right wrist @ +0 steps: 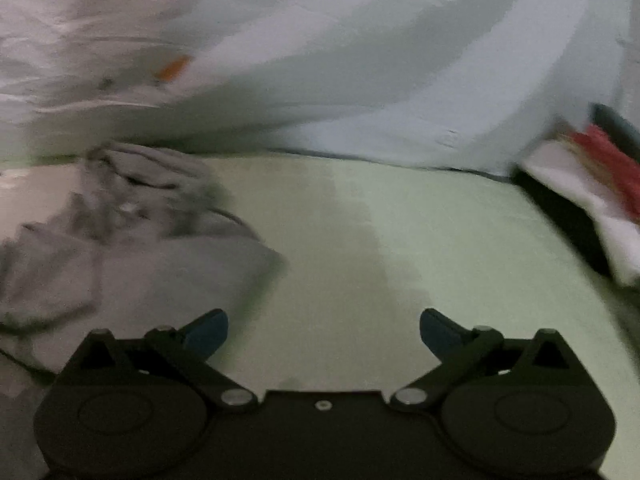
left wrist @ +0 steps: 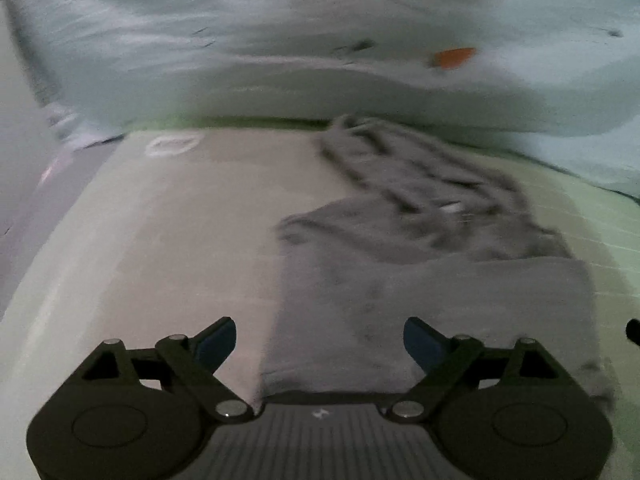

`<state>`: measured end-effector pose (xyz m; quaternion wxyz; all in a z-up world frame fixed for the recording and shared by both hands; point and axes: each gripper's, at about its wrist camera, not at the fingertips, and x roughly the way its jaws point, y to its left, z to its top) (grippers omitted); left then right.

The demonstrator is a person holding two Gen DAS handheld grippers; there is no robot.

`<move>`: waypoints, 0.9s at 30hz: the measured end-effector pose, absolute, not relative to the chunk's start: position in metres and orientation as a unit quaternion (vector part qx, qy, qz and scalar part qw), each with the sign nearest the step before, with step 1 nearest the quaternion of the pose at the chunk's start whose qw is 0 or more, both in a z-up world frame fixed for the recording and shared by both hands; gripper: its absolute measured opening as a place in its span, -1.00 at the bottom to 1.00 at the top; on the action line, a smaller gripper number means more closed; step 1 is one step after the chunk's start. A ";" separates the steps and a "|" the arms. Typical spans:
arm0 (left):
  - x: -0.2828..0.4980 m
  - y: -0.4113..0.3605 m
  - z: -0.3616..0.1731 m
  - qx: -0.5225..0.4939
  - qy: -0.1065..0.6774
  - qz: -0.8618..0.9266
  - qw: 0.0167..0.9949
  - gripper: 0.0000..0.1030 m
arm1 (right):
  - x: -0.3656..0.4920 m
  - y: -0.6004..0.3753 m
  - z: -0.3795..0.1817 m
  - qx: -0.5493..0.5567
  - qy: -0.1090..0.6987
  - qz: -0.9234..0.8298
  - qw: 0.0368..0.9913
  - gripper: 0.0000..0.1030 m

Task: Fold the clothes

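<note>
Both tools stand spread wide with nothing between their blue pads: the left tool (left wrist: 320,342) hangs over the near end of the grey garment (left wrist: 432,280), and the right tool (right wrist: 324,330) hangs over bare pale-green sheet (right wrist: 420,240), the garment off to its left.

Largest around them is a rumpled white bedcover (left wrist: 320,48) with orange patches (left wrist: 454,57), heaped like a wall along the far side of the sheet and closing off everything beyond the garment. Both views are blurred, so its folds are hard to read. At the right edge of the right wrist view lies a white and red item (right wrist: 600,184) on something dark; what it is I cannot tell. It sits well apart from the garment.

Seen from the left wrist, the grey garment lies on the sheet with its long axis running from the tool away toward the bedcover. Its near part is flat and smooth, roughly rectangular; its far part is bunched and wrinkled, ending just beside the foot of the bedcover. A small pale spot (left wrist: 450,209) shows among the wrinkles.
</note>
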<state>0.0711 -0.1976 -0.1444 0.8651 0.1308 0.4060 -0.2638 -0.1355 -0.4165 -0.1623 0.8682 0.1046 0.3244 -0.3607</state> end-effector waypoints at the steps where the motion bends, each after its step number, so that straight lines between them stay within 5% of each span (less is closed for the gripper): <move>1: 0.076 -0.193 -0.147 0.128 0.411 -0.255 0.866 0.77 | -0.124 -0.413 -0.161 0.106 0.324 -0.345 0.874 1.00; 5: 0.087 -0.182 -0.158 0.125 0.430 -0.236 0.862 0.78 | -0.081 -0.395 -0.161 0.111 0.334 -0.293 0.889 0.88; 8: 0.091 -0.178 -0.167 0.123 0.446 -0.228 0.857 0.78 | -0.052 -0.386 -0.167 0.128 0.348 -0.249 0.895 0.59; 10: 0.094 -0.176 -0.172 0.119 0.455 -0.224 0.854 0.79 | -0.038 -0.383 -0.173 0.143 0.360 -0.225 0.894 0.23; 14: 0.097 -0.177 -0.179 0.114 0.461 -0.219 0.852 0.87 | -0.021 -0.374 -0.185 0.166 0.381 -0.175 0.893 -0.13; 19: 0.098 -0.179 -0.182 0.113 0.461 -0.221 0.852 0.87 | -0.016 -0.363 -0.188 0.137 0.389 -0.156 0.897 -0.83; 27: 0.095 -0.180 -0.167 0.107 0.449 -0.233 0.856 0.87 | -0.046 -0.365 -0.157 0.123 0.346 -0.162 0.916 -0.86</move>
